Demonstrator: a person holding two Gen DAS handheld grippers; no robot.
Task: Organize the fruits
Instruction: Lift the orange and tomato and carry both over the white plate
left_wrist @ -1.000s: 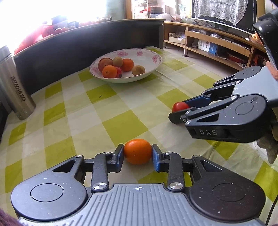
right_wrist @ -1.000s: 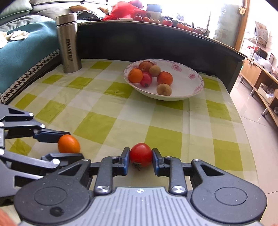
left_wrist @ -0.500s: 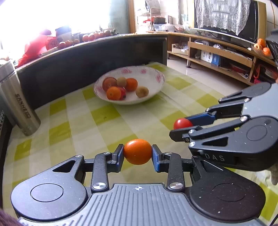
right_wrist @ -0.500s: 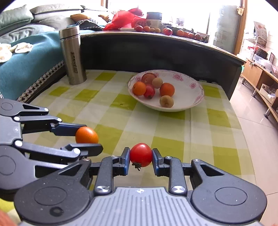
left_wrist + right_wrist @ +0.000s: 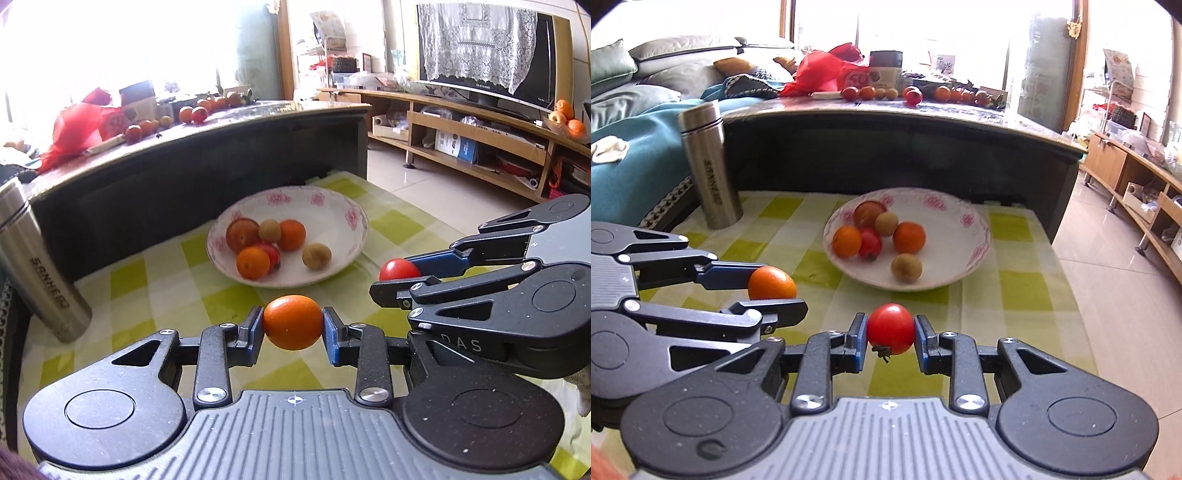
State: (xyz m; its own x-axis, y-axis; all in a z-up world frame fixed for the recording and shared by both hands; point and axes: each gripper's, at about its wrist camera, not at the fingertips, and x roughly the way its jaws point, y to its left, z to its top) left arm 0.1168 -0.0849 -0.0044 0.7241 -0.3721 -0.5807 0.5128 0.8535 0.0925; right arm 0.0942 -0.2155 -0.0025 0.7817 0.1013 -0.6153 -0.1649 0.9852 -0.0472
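Left tool (image 5: 293,328): closed on an orange (image 5: 293,322), gripped across its widest part between the blue pads and held clear of the bench (image 5: 155,295). Right tool (image 5: 891,332): closed on a tomato (image 5: 890,328), likewise pinched at its middle, stem end hanging down, held off the cloth. Both tools are seen side by side, near each other but apart, the right at 3 o'clock of the left.

The bowl (image 5: 354,218) is found at 12 o'clock of both tools, further along the bench, with six fruits already in it, clustered toward its left half; the right half is bare. A steel flask (image 5: 711,166) stands upright at 10 o'clock, well apart from the bowl.

Step judged in hand: carriage of both fruits to the bowl.

Risks noted:
- Both fruits are round and smooth and are held at two small contact faces only; a tilt or jolt could roll either one out.
- The tomato is soft; excess squeeze could split it.
- The tools converge on one bowl; contact between them is possible at the rim.
- Release from height could bounce fruit out or bruise it.
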